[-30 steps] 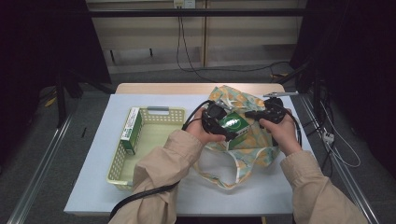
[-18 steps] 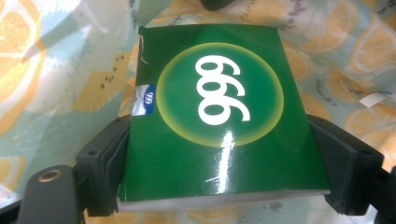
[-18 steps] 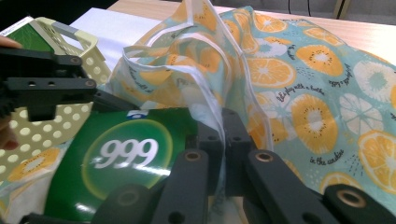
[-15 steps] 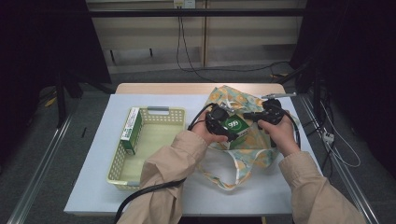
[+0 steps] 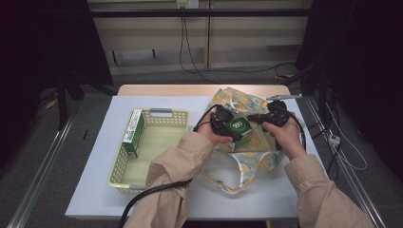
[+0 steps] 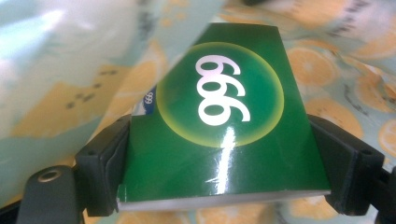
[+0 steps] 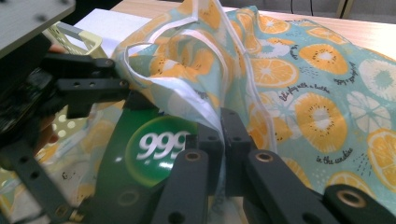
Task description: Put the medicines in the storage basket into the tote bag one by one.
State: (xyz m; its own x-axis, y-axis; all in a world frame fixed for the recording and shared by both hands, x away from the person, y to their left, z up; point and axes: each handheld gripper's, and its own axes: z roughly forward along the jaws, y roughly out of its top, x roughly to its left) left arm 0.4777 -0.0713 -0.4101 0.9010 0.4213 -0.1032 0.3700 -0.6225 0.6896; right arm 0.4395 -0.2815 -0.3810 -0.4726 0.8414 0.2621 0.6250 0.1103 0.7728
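- Green, glossy and marked "999", the box (image 5: pixel 237 127) is sitting between the left gripper (image 5: pixel 227 124) and the right gripper (image 5: pixel 267 118) in the high view, above the orange-print bag (image 5: pixel 247 147) lying on the white table (image 5: pixel 95 190); a yellow basket (image 5: pixel 142 175) with a second green carton (image 5: pixel 133 132) is standing well to the left, and cables are trailing across the grey floor behind.
- Seen from the left gripper view, both jaws are clamping the box (image 6: pixel 219 126) by its long edges, its long axis running away from the camera.
- Seen from the right gripper view, the right gripper (image 7: pixel 220 140) is pinching the bag's white-edged fabric (image 7: pixel 196 105) with jaws together, the box (image 7: pixel 140 163) lying just beside it.
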